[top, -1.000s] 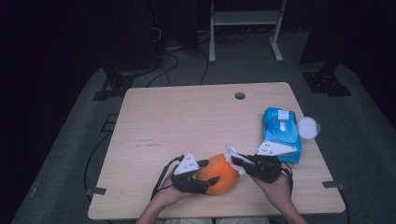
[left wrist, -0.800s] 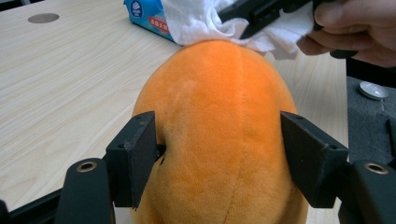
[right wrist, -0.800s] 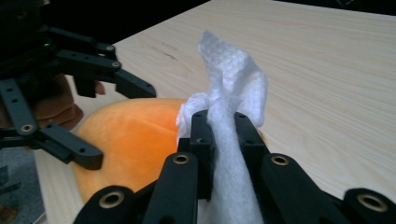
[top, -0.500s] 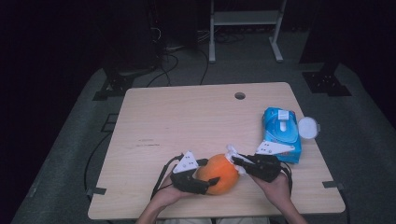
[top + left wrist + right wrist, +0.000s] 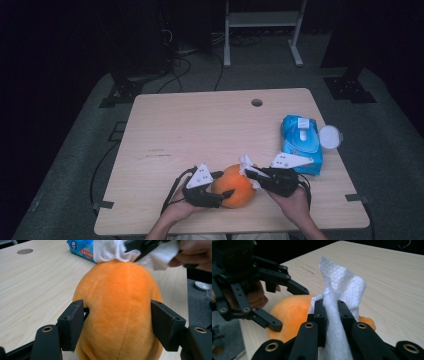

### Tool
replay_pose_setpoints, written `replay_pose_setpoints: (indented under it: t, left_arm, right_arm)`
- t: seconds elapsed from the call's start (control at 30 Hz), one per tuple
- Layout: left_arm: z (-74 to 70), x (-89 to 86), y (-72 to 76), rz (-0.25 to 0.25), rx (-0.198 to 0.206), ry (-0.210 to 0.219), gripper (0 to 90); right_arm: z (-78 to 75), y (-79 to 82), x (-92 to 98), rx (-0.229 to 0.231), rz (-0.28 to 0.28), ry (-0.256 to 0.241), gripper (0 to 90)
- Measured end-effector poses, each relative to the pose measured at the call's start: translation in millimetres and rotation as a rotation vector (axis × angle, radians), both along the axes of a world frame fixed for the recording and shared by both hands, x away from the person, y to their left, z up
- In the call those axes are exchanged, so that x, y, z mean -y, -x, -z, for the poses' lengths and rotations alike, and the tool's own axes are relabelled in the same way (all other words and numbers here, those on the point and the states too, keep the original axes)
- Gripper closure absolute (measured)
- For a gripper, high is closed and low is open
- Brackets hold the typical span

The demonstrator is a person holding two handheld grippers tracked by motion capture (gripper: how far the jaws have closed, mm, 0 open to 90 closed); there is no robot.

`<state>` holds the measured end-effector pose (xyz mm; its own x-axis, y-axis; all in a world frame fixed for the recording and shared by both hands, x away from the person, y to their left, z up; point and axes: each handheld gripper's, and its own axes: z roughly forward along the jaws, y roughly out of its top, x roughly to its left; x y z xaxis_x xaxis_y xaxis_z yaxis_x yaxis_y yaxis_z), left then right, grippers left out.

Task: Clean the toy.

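Fingers [image 5: 72, 323] of the left gripper [image 5: 215, 192] are grasping the orange plush toy [image 5: 234, 184] at the tabletop's [image 5: 200, 130] six o'clock edge. Right gripper [image 5: 248, 170] fingers [image 5: 344, 315] are pinching a white wipe [image 5: 342, 287] against the toy's top. Farther off, at three o'clock, a blue wipes pack [image 5: 301, 142] is lying.

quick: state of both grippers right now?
Left gripper: closed on the orange plush toy, one jaw on each side.
Right gripper: closed on a white wipe, at the toy's top.

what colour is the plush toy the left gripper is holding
Orange all over; the plush toy shows best in the left gripper view.
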<state>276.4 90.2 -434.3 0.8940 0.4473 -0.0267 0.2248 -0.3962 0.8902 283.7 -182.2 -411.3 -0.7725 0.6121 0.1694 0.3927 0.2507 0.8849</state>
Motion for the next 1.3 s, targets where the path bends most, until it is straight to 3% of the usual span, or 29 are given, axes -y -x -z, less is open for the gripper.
replay_pose_setpoints:
  t: [0.1,0.13,0.23,0.33,0.43,0.5,0.57,0.67,0.73,0.83,0.9,0.93,1.0,1.03,1.13,1.2,1.27,1.3]
  left_arm:
    - [-4.9,-4.2,-1.0,0.027,-0.033,0.063,26.8]
    - [-5.0,-5.0,-2.2,0.042,-0.049,0.068,23.3]
    - [3.7,0.0,-2.7,0.032,-0.044,0.015,18.3]
    - [4.4,1.5,-0.3,0.003,-0.003,-0.001,30.4]
    - [-1.6,1.1,2.1,-0.009,0.025,0.009,41.2]
    - [-6.1,0.2,0.8,-0.011,0.007,0.041,42.7]
    - [-7.4,0.7,0.0,-0.016,0.002,0.052,42.6]
    - [-9.0,1.2,0.6,-0.024,-0.013,0.069,42.3]
    - [-10.0,0.1,-0.1,-0.025,-0.015,0.082,41.6]
    - [-6.9,0.5,-3.2,-0.006,-0.051,0.1,32.1]
    - [-4.0,1.0,-4.1,-0.003,-0.047,0.098,24.5]
    - [-3.2,1.3,-4.1,-0.003,-0.045,0.091,20.9]
    - [-1.4,1.8,-3.3,-0.003,-0.035,0.064,19.0]
    - [-0.9,1.1,-2.8,-0.004,-0.027,0.049,20.0]
    - [-3.5,1.8,1.2,-0.015,0.02,0.038,35.6]
    - [-9.1,3.3,2.7,-0.016,0.028,0.054,41.0]
    - [-16.3,1.6,3.6,-0.012,0.025,0.088,42.4]
    - [-19.1,-0.2,3.6,-0.014,0.023,0.11,42.5]
  right_arm:
    - [5.1,-5.8,6.7,-0.012,0.024,0.002,80.2]
    - [6.3,-8.0,10.2,-0.028,0.031,-0.019,80.3]
    - [2.4,-5.7,8.6,-0.027,0.028,-0.024,80.2]
    - [-4.7,4.1,-3.7,0.001,-0.027,-0.02,80.2]
    - [-3.0,1.3,-2.4,0.004,-0.018,-0.014,80.3]
    - [0.3,-4.8,6.6,-0.005,0.02,-0.009,80.3]
    - [0.3,-6.1,12.2,-0.03,0.04,-0.04,80.3]
    - [-8.8,6.6,-0.3,0.01,-0.01,-0.029,80.2]
    - [-11.9,10.6,-7.1,0.053,-0.019,0.015,80.2]
    - [-1.5,-1.6,2.9,0.009,0.005,0.004,80.3]
    - [6.1,-8.6,10.7,-0.03,0.034,-0.022,80.3]
    - [6.1,-9.2,11.8,-0.036,0.036,-0.03,80.3]
    - [1.8,-5.2,6.9,-0.011,0.031,-0.001,80.3]
    - [-0.6,-2.6,4.1,-0.004,0.021,0.0,80.3]
    - [-8.9,7.0,-4.8,0.01,-0.026,-0.03,80.3]
    - [-15.2,14.4,-15.0,0.036,-0.071,-0.035,80.2]
    - [-15.6,15.5,-18.2,0.06,-0.068,-0.012,80.3]
    - [-13.8,12.8,-15.3,0.051,-0.064,-0.021,80.3]
